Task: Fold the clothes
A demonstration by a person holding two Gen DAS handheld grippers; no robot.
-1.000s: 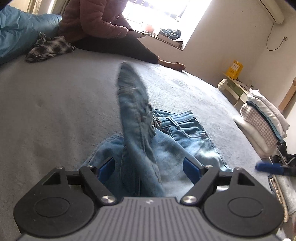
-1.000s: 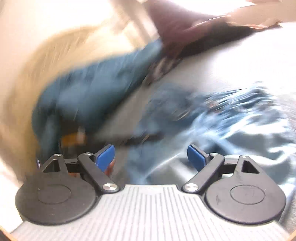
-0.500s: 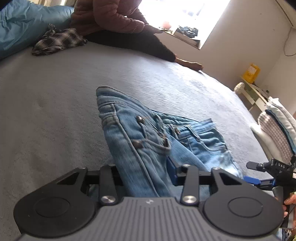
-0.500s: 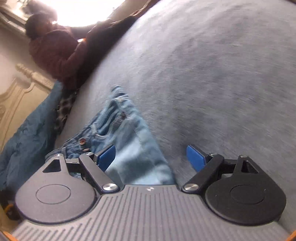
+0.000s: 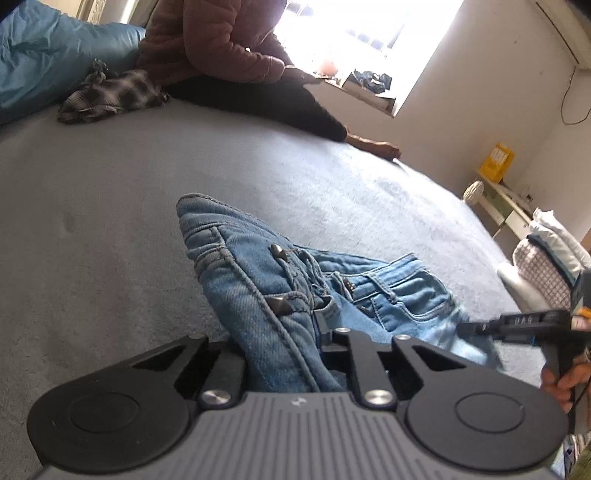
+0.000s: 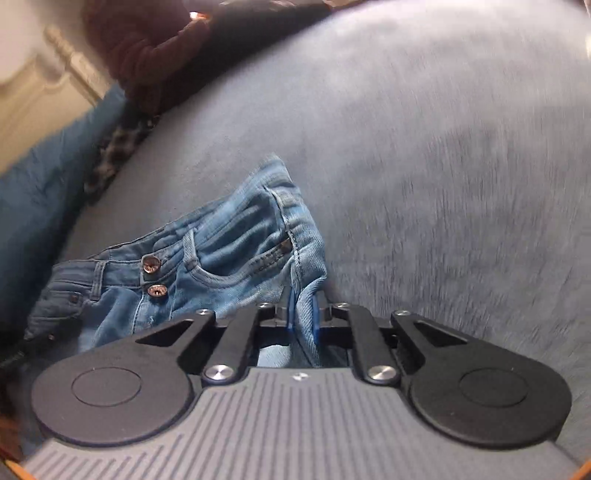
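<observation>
While closing, pinches a thick ridge of the jeans in the left gripper, denim filling the gap, one finger hidden behind the cloth. Lifts that waistband corner off the grey-blue bed into a tilted peak, with metal buttons and a belt loop facing the camera. Leaves the rest of the jeans lying on the bed to the right, fly and front pocket upward.

Closing likewise on the other side: nips a narrow fold at the pocket-side edge of the jeans in the right gripper, blue pads pressed against the denim on both sides. Seen from the left wrist view as a dark, blurred tool reaching in from the right edge and touching the pale denim, held by a hand at the frame's border.

Farther back on the bed: a seated person in a quilted jacket and dark trousers, one bare foot on the cover; just beside, a crumpled plaid garment against a blue quilt. Off the bed at right: a stack of folded laundry and, beyond it, a yellow box below a bright window.
</observation>
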